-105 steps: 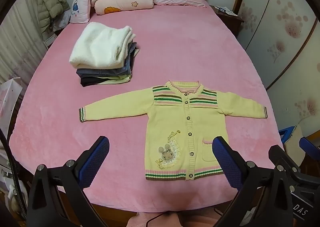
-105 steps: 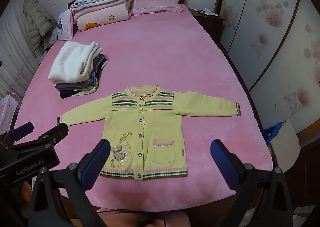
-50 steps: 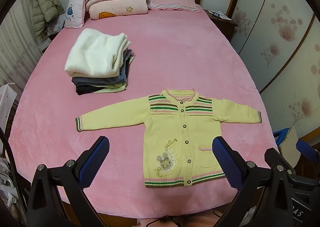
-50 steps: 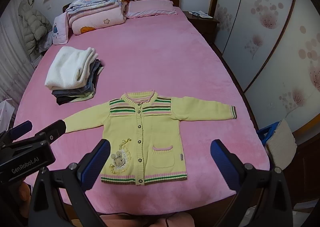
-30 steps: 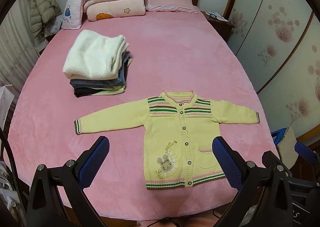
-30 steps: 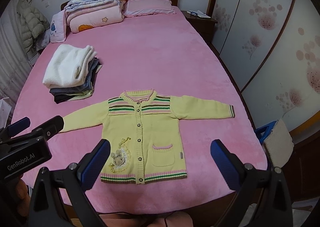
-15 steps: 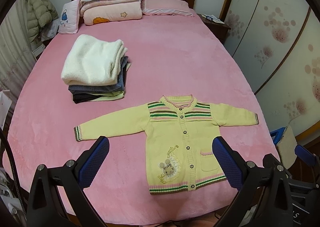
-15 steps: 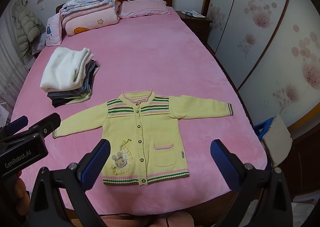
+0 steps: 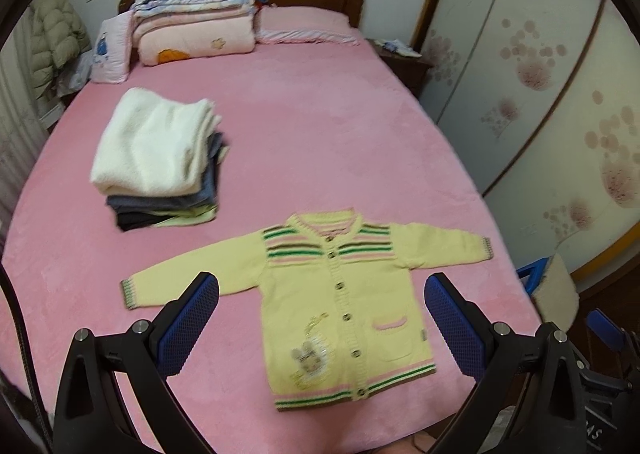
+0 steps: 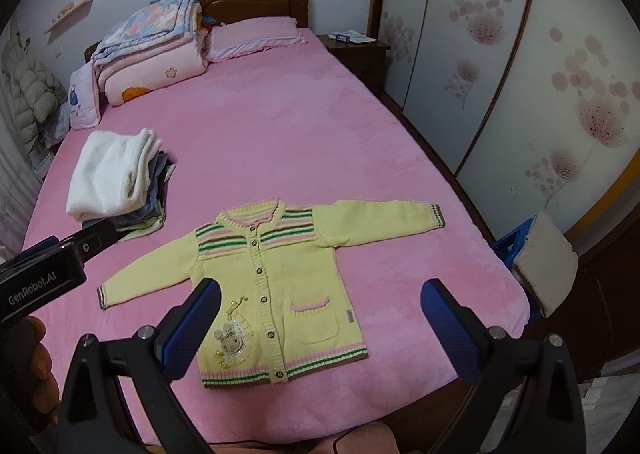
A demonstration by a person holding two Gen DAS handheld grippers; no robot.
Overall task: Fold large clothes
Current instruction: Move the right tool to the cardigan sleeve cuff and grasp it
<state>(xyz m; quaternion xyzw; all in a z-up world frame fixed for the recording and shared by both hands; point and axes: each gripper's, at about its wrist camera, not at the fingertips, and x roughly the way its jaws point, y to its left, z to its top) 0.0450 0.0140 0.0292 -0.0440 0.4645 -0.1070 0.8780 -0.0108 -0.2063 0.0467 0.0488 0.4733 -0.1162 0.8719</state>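
Observation:
A yellow knitted cardigan [image 9: 340,302] [image 10: 276,278] with striped yoke, buttons, a pocket and a rabbit patch lies flat, face up, sleeves spread, near the front edge of the pink bed [image 9: 320,134] [image 10: 300,142]. My left gripper [image 9: 320,314] hovers open above the bed's front, over the cardigan's lower half, holding nothing. My right gripper [image 10: 320,314] is open too, high over the cardigan's hem and pocket. The left gripper's body [image 10: 44,274] shows at the left of the right wrist view, with a hand [image 10: 32,366] below it.
A stack of folded clothes [image 9: 160,162] [image 10: 116,178] topped by a white fleece sits left of the cardigan. Folded quilts [image 9: 196,30] and a pillow [image 9: 304,26] lie at the headboard. A wardrobe [image 10: 520,54] runs along the right. A blue stool with a cushion [image 10: 540,254] stands beside the bed.
Both grippers have risen and tilted, so the bed looks farther and the cardigan sits slightly rotated in view. The cardigan and stack have not moved. Both grippers stay open.

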